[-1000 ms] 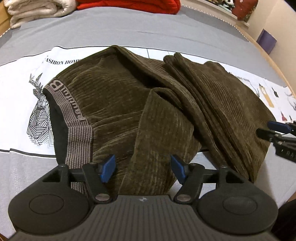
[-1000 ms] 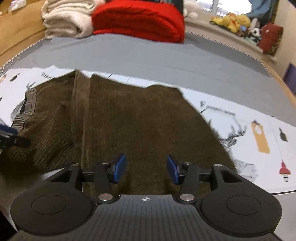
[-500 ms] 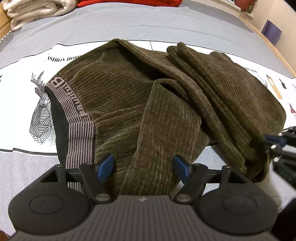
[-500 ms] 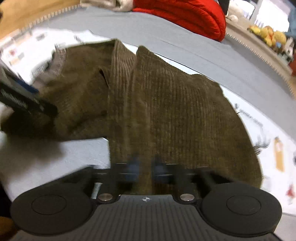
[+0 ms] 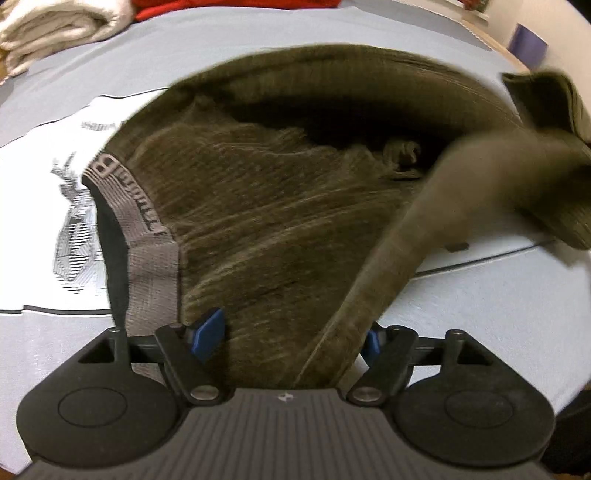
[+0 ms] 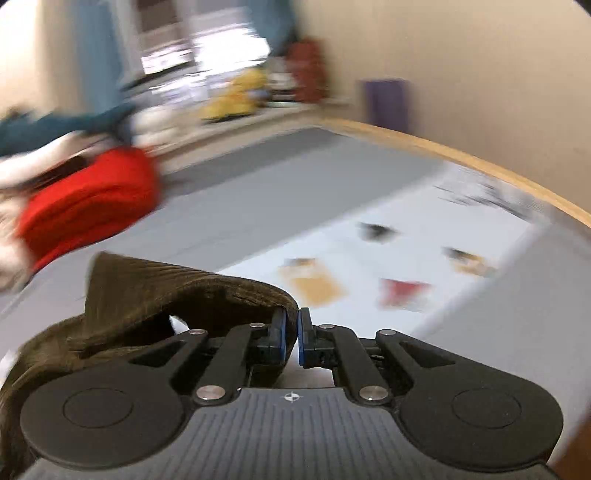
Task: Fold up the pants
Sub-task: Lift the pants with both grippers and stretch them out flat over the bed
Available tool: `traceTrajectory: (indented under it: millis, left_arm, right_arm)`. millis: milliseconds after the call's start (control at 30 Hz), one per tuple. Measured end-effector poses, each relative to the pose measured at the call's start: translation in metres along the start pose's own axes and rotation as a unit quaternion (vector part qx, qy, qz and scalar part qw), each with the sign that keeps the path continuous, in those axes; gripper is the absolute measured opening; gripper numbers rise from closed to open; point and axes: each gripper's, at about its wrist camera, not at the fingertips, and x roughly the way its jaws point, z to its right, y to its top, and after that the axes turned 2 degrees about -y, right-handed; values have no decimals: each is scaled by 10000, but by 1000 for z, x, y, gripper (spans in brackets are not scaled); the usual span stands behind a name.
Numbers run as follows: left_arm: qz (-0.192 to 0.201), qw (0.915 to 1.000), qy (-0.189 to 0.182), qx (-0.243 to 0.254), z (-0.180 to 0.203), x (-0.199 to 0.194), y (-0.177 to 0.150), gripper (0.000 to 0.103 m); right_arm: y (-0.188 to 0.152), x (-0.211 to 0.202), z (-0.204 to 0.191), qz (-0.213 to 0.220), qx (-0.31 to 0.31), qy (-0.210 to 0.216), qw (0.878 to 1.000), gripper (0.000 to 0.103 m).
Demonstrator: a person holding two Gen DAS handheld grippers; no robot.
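Note:
Brown corduroy pants (image 5: pixel 266 221) with a grey lettered waistband (image 5: pixel 147 236) lie on a grey and white printed bed cover (image 5: pixel 74 291). My left gripper (image 5: pixel 291 338) is open, low over the near edge of the pants, with cloth lying between its blue pads. My right gripper (image 6: pixel 291 338) is shut on the edge of a pant leg (image 6: pixel 192 295) and holds it lifted, the cloth draping off to its left. In the left wrist view the lifted leg (image 5: pixel 443 206) stretches up and right, blurred.
Folded white blankets (image 5: pixel 55 26) and a red blanket (image 6: pixel 88 199) lie at the far side of the bed. A wooden bed edge (image 6: pixel 480 162), a purple box (image 6: pixel 386 99) and stuffed toys (image 6: pixel 236 96) are beyond.
My right gripper closed on the pant leg and swung it up and away; its view is now blurred and faces the room. My left gripper moved closer over the waist end.

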Motion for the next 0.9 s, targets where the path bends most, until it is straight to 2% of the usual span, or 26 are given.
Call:
traceTrajectory:
  millis: [100, 167, 233, 367, 467, 500, 567, 667, 800, 900]
  left_arm:
    - [-107, 9994, -49, 339, 11, 4, -4, 79]
    - [-205, 9981, -161, 562, 18, 6, -7, 79]
    - [-279, 9961, -193, 814, 28, 8, -12, 79]
    - [-431, 9917, -120, 1206, 45, 15, -21, 79]
    - [-400, 9901, -109, 1345, 47, 16, -24, 79]
    - [-391, 9900, -104, 1351, 48, 15, -25, 79]
    - [-392, 9903, -194, 1320, 46, 14, -27, 70]
    - [-408, 9900, -328, 1311, 45, 13, -24, 52]
    - [-632, 9857, -538, 1469, 48, 13, -29, 19]
    - [-893, 9791, -648, 1710, 49, 14, -39, 18]
  right_arm:
    - [-4, 15, 52, -580, 619, -421, 9955, 5]
    - [-10, 23, 78, -967, 1083, -448, 9884, 6]
    - [-14, 29, 90, -1228, 1265, -532, 9829, 6]
    - [-13, 32, 92, -1256, 1384, -634, 9803, 6]
    - [-11, 37, 90, -1280, 1379, -676, 9798, 6]
    - [-10, 40, 89, -1320, 1378, -695, 9792, 10]
    - [-12, 49, 86, -1542, 1318, -777, 9761, 11]
    - [-19, 66, 85, -1875, 1105, -822, 9726, 30]
    - [-21, 79, 72, -1932, 394, -1055, 9747, 33]
    - [-25, 85, 52, -1902, -411, -1130, 9744, 40]
